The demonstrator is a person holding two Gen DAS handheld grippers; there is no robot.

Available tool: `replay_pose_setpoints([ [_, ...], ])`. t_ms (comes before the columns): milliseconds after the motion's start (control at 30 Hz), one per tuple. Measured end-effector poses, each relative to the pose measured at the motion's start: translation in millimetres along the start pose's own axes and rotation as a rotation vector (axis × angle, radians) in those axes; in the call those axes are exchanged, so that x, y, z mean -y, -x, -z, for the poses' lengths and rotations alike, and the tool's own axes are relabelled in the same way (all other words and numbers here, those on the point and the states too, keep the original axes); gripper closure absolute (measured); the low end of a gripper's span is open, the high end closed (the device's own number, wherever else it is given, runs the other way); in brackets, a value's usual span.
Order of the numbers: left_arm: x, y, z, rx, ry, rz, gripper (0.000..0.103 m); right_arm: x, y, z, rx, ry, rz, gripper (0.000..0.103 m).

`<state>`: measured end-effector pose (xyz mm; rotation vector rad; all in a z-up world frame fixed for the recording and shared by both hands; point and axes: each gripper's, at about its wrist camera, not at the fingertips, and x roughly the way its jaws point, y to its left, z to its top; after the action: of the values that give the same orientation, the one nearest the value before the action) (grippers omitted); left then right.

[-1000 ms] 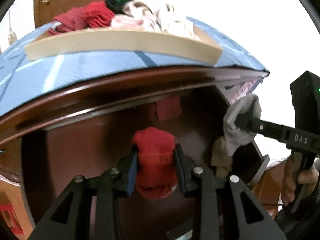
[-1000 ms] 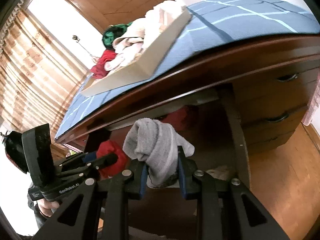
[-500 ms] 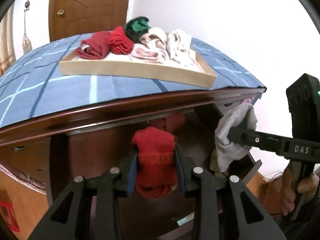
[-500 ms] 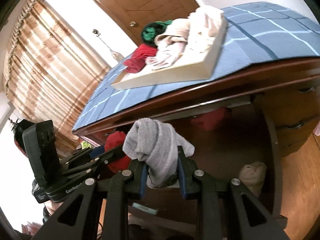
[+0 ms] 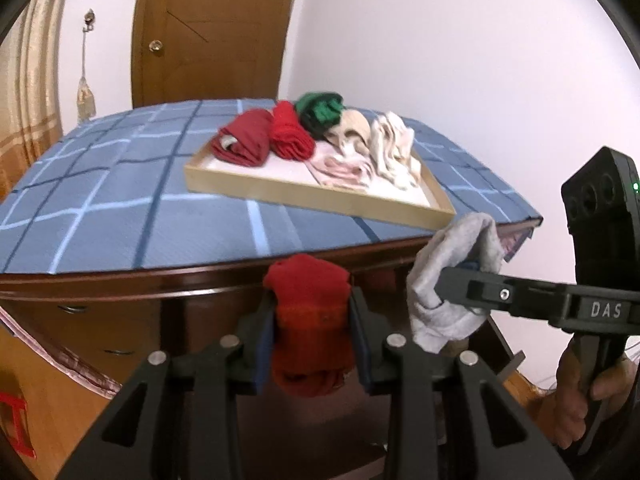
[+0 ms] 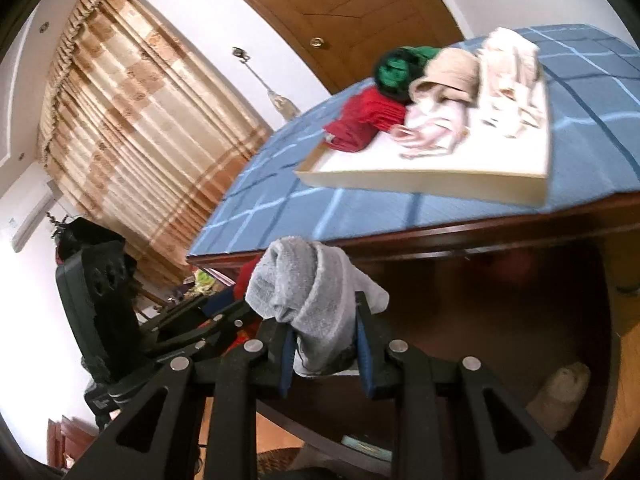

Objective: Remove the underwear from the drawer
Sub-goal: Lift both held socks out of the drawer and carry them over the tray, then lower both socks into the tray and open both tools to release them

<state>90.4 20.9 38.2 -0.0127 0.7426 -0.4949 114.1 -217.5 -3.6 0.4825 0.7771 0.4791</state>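
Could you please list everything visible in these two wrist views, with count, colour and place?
Red garment: one, red, clamped in the left gripper.
Grey garment: one, grey, clamped in the right gripper.
Tray: one, pale wood, on the dresser top.
Folded garments in tray: several; dark red, red, green, beige, pink, cream.
Cloth: one, blue checked, covering the dresser top.
Dresser: one, dark brown wood, under the cloth.
Beige bundle: one, in the open drawer.
Door: one, brown, behind.
Curtain: one, tan striped.
Left gripper: one, black, jaws shut.
Right gripper: one, black, jaws shut.
Hand: one, on the right gripper's handle.
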Motion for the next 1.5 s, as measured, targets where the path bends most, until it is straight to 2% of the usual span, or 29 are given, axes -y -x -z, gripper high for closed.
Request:
replay_pose_setpoints([
  [300,-17.2,12.1,-26.0,0.063,-0.006,-0.067,0.071,-14.5,-14.0,-29.6,0.030,-0.006,-0.049,0.075],
  [567,-21.8,13.2,-50.9,0.104,-0.037,-0.074,0.071,-14.0,-20.2,-52.5,0.064,-0.041,-0.054,0.075],
  [1233,-36.8,-14.7,-106.1,0.107,-0.064,-0.061,0.071,11.0,-29.5,-103.2,0.114,-0.166,-0.036,0.074],
  [1500,-58.3,-25.5,-123.3,0.104,-0.043,-0.079,0.071,33.4,-28.3,-120.6,0.166,-0.252,0.009,0.073],
])
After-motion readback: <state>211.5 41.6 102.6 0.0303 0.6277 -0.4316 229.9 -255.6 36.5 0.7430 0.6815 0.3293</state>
